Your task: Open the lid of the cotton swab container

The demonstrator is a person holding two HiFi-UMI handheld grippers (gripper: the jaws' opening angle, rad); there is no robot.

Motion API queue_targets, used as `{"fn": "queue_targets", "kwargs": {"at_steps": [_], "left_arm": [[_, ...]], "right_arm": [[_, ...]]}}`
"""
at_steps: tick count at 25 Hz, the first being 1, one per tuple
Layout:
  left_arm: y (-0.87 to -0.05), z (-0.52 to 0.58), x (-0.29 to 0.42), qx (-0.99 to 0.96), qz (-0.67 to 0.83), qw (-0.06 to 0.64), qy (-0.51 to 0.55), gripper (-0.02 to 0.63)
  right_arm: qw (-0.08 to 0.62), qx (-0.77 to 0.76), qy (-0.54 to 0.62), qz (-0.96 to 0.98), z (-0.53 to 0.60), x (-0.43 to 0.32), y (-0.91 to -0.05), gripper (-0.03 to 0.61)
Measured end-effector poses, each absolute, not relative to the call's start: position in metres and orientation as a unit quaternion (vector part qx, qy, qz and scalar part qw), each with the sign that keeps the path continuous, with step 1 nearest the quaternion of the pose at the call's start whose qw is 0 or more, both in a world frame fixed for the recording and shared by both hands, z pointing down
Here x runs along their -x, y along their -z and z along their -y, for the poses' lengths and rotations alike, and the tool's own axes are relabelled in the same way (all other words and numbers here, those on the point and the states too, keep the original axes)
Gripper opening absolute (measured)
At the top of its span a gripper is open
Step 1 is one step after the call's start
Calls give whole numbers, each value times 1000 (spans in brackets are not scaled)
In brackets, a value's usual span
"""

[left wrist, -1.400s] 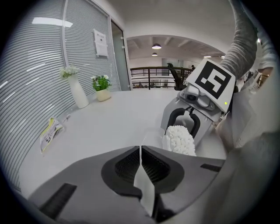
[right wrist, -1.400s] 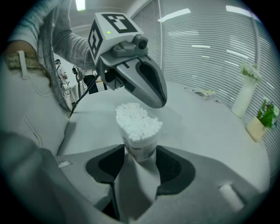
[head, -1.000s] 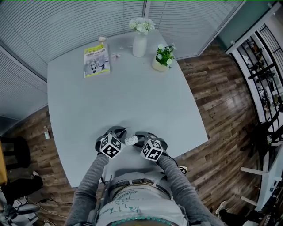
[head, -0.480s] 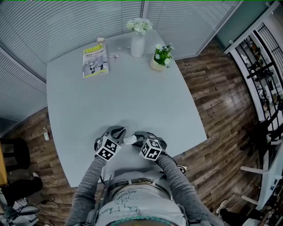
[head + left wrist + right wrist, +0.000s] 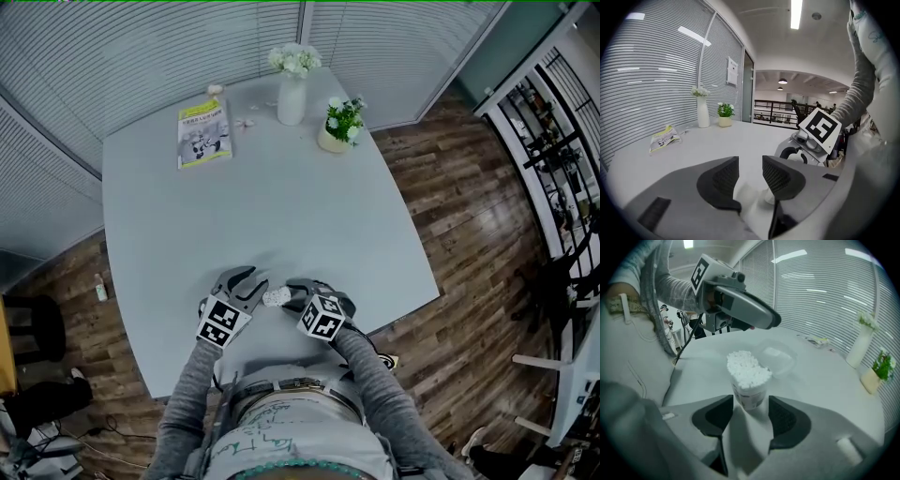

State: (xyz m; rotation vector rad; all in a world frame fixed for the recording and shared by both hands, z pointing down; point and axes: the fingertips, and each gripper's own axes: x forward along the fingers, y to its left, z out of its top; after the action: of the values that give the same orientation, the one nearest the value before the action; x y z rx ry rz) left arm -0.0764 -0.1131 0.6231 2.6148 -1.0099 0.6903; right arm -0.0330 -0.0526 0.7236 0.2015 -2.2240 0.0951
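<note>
The cotton swab container (image 5: pixel 749 391) stands upright at the near edge of the counter (image 5: pixel 262 206), just in front of the person. It is open at the top, and the white swab heads (image 5: pixel 747 365) show packed together above its rim. The right hand-held gripper (image 5: pixel 750 401) has hold of it low down: the jaws stand wide, one pad on each side of the container's wall, pressing against it.

The clear lid (image 5: pixel 777 358) lies on the counter just beyond the container, apart from it.

The left hand-held gripper (image 5: pixel 751 162) hangs just to the left of the container, off the counter, with its tip above the lid. Its jaws have just been opening and now stand apart with a plain gap between the ribbed pads (image 5: pixel 723 177); only bare counter shows through the gap, and they hold nothing.

At the far side of the counter lie a booklet (image 5: pixel 203 132) on the left, a white vase of flowers (image 5: pixel 292 92) in the middle and a small potted plant (image 5: pixel 341 127) just to its right.
</note>
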Motion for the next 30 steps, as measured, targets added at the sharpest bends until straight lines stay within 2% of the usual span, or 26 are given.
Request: {"fn": "queue_targets", "kwargs": {"at_steps": [8, 14, 23, 26, 30], "left_arm": [[-645, 85, 98, -885, 351, 155, -264, 177], [-659, 64, 98, -883, 331, 167, -286, 225], [-688, 28, 87, -877, 304, 177, -327, 235], [-692, 17, 81, -876, 295, 183, -334, 235], [-699, 0, 71, -875, 277, 183, -353, 233]], "right_arm": [[440, -90, -35, 893, 48, 29, -721, 229], [441, -99, -36, 892, 46, 22, -719, 235], [447, -102, -44, 888, 36, 18, -719, 233], [449, -100, -48, 887, 32, 16, -718, 224], [446, -96, -52, 888, 25, 14, -714, 161]]}}
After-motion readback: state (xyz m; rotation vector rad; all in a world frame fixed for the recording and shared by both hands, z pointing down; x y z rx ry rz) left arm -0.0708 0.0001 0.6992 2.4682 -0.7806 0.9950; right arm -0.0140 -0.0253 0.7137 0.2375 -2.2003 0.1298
